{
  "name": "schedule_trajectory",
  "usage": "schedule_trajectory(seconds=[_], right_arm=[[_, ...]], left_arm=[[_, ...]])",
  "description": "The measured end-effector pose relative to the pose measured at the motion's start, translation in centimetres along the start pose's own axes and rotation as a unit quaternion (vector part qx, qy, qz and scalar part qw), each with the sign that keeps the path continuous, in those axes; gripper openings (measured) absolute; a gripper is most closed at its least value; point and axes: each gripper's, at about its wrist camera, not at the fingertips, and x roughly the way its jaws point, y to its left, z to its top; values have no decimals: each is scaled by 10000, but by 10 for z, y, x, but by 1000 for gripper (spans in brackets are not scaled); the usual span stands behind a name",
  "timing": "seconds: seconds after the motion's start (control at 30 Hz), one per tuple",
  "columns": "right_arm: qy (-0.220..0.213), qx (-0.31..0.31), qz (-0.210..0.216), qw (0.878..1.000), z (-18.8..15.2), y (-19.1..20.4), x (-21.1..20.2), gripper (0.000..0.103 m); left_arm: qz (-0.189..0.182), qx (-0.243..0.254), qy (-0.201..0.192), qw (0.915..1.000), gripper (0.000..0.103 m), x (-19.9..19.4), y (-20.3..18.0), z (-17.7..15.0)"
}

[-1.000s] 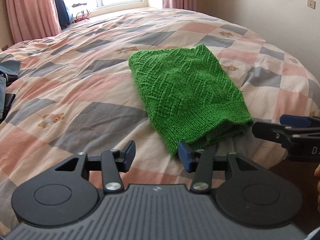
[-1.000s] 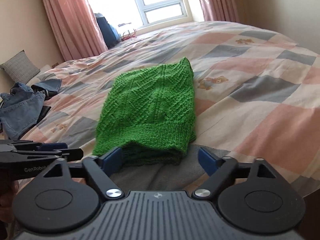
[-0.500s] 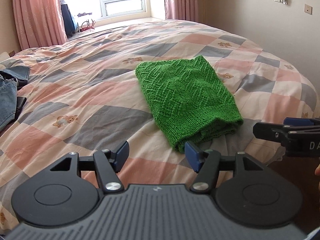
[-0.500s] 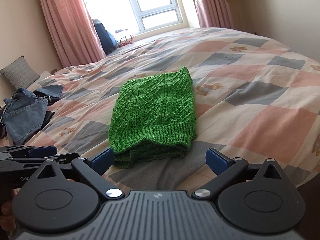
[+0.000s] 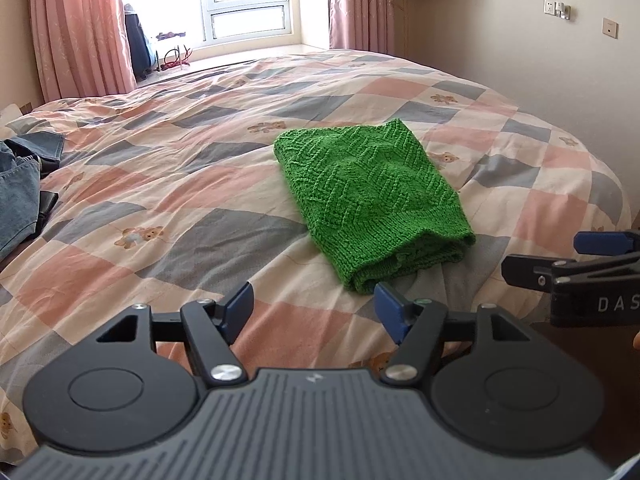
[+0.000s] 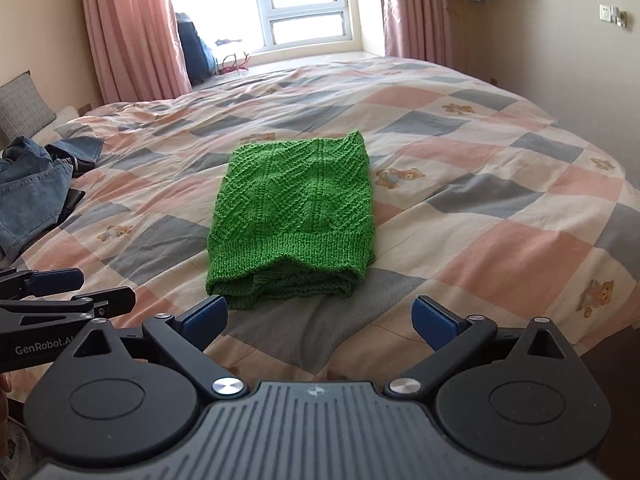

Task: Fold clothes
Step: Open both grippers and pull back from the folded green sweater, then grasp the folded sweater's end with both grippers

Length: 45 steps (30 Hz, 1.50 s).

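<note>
sweater: green knit sweater (image 6: 294,216) lay folded flat on bed (image 6: 480,208), just ahead of both grippers, touching neither
left gripper (image 5: 314,312): fingers spread, empty, sweater ahead and slightly right
right gripper (image 6: 320,316): fingers spread wide, empty, sweater straight ahead
jeans (image 6: 28,196): heaped far left on bed

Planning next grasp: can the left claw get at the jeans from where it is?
Probably not without repositioning. The left claw is open and empty, facing the green sweater; the jeans lie far off to its left across bare quilt, nothing blocking.
</note>
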Motion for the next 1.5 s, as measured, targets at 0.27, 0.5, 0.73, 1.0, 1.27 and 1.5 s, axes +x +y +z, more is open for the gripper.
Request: schedule_trajectory(seconds=[0.27, 0.5, 0.73, 1.0, 1.27, 1.5], right_arm=[[58, -36, 75, 9999, -2, 1, 1, 101], [232, 110, 159, 9995, -6, -7, 18, 101], [64, 661, 552, 9963, -19, -36, 28, 101], [147, 2127, 1503, 9654, -31, -96, 56, 100], [46, 2938, 2393, 9254, 21, -145, 120, 93], [697, 2506, 2328, 9371, 80, -157, 211, 91]], left_arm=[[-43, 78, 53, 9999, 66, -1, -5, -3], [-58, 156, 269, 9995, 67, 17, -5, -6], [-529, -488, 389, 9967, 67, 54, 16, 10], [-1227, -1492, 515, 9798, 71, 105, 50, 36], [-1452, -2157, 694, 9631, 72, 174, 75, 72], [-1947, -2531, 864, 9437, 74, 231, 90, 87]])
